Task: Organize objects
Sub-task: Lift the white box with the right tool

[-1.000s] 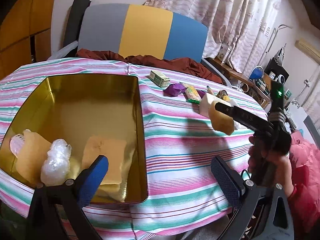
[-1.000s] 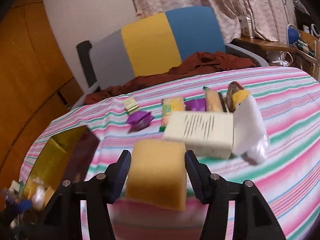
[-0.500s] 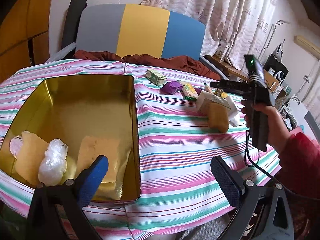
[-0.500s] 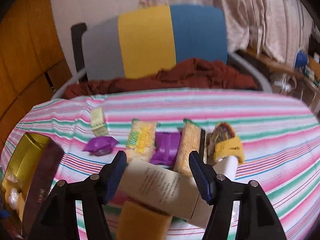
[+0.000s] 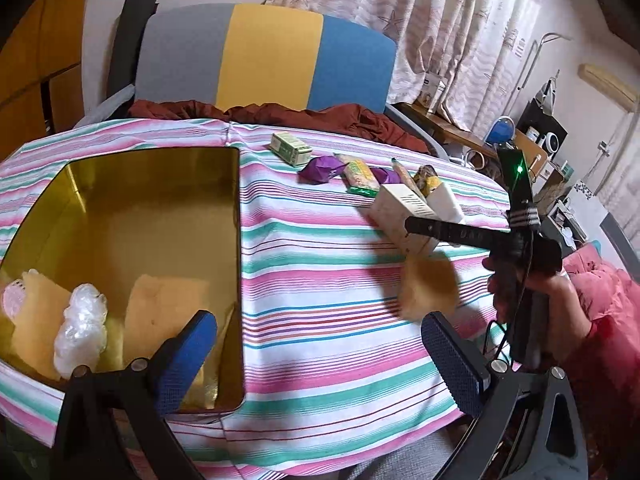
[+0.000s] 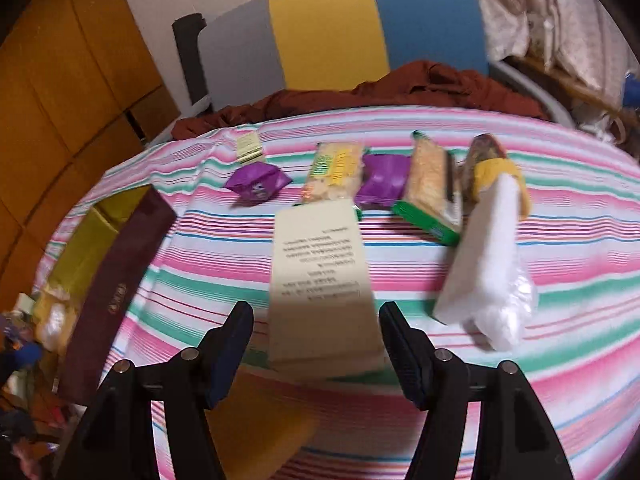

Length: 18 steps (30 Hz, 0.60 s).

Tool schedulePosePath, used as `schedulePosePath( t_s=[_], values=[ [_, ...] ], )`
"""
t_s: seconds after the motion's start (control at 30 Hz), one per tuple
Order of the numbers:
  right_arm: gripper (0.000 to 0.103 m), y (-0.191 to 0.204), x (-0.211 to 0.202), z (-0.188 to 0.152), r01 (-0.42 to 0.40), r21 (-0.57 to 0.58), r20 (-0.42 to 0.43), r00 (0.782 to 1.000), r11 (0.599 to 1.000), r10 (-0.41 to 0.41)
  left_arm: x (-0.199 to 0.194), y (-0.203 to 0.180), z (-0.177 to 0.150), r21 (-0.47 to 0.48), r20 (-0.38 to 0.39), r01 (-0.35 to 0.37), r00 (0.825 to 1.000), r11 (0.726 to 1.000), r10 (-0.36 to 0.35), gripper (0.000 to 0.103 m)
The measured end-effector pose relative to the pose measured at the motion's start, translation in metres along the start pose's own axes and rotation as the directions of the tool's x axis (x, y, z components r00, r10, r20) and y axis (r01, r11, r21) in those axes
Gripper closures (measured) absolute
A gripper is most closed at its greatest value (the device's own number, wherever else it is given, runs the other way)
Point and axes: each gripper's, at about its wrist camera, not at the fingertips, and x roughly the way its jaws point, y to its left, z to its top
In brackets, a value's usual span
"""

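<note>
My right gripper [image 6: 316, 312] hangs low over the striped table, its jaws opening. A cream printed box [image 6: 320, 264] lies between and beyond its fingers, and the pads do not press on it. A yellow sponge [image 6: 256, 420], blurred, sits just under that gripper, free of it; it is blurred too [image 5: 430, 288] in the left wrist view. My left gripper [image 5: 320, 356] stands open and empty above the near right corner of the gold tin [image 5: 236, 240]. The tin holds two yellow sponges, a clear plastic bundle [image 5: 80, 332] and a pink thing.
Beside the box lies a white wrapped block [image 6: 488, 264]. Behind it sit a green cracker pack [image 6: 432, 188], two purple wrappers, a yellow snack packet [image 6: 334, 172] and a small green box [image 5: 290, 148]. A chair with red cloth stands behind the table.
The right gripper let go of the yellow sponge it held and opened. It swung toward the snacks and came back down over the cream box. The left gripper stayed put.
</note>
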Motion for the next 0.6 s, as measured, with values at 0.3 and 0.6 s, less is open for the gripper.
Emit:
schedulePosePath(
  t_s=[0.3, 0.6],
  values=[
    [0.052, 0.024, 0.025, 0.016, 0.146, -0.104, -0.007, 0.989, 0.984, -0.148, 0.006, -0.016, 0.0, 0.026, -0.02, 0.017, 1.0, 1.0, -0.016, 0.0],
    [0.053, -0.003, -0.022, -0.006, 0.083, 0.11, 0.121, 0.988, 0.99, -0.096, 0.022, -0.034, 0.006, 0.061, -0.044, 0.038, 0.998, 0.997, -0.035, 0.0]
  ],
)
